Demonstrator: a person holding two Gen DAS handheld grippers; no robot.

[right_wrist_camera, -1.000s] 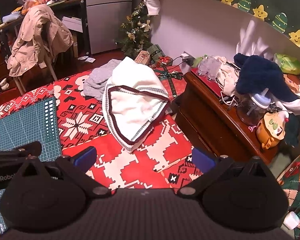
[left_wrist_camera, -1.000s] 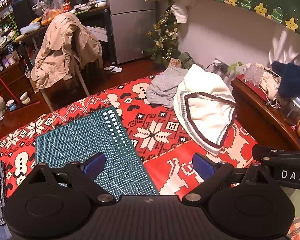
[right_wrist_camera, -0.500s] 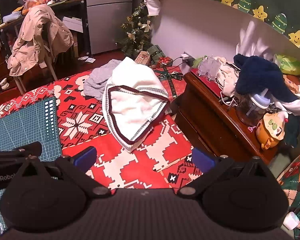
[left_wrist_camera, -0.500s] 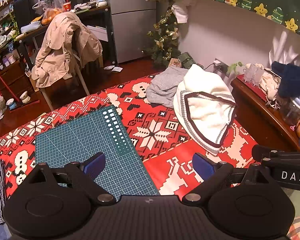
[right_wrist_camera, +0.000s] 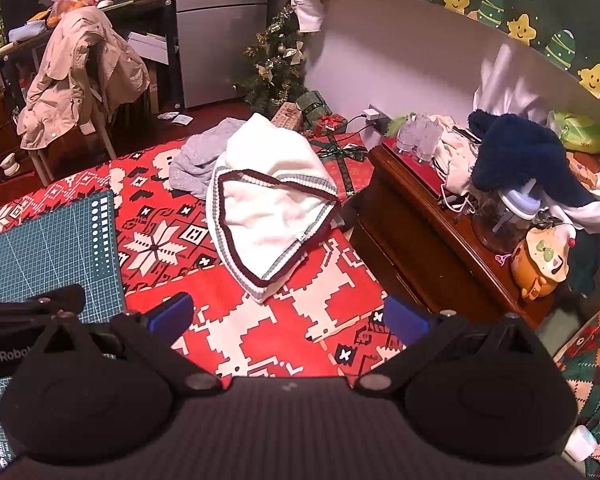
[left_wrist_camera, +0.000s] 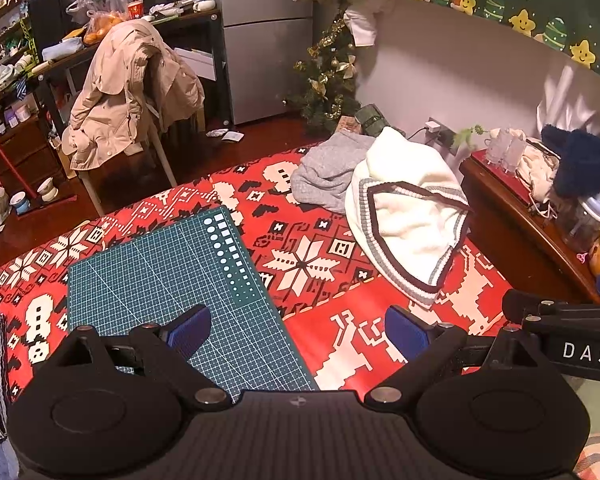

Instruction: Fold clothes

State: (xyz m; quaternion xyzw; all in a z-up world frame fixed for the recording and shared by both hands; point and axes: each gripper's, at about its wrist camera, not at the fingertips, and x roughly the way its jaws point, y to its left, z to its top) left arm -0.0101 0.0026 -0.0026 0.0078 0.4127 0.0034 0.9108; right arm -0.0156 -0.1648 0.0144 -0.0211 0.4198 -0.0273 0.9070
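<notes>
I see the cream knitted sweater with dark-and-grey striped trim [left_wrist_camera: 408,220] lying crumpled right of centre in the left wrist view, on the red and white patterned blanket [left_wrist_camera: 312,256]. A grey knitted garment [left_wrist_camera: 328,172] touches its upper-left edge. The green gridded cutting mat [left_wrist_camera: 160,276] lies well left of it, lower left of frame. My left gripper [left_wrist_camera: 298,330] hangs above the blanket, jaws spread wide, nothing between the blue pads. My right gripper [right_wrist_camera: 286,316] reads the same: wide apart, empty, the sweater [right_wrist_camera: 268,204] above it at frame centre. A dark wooden cabinet [right_wrist_camera: 428,224] stands just right of the sweater.
</notes>
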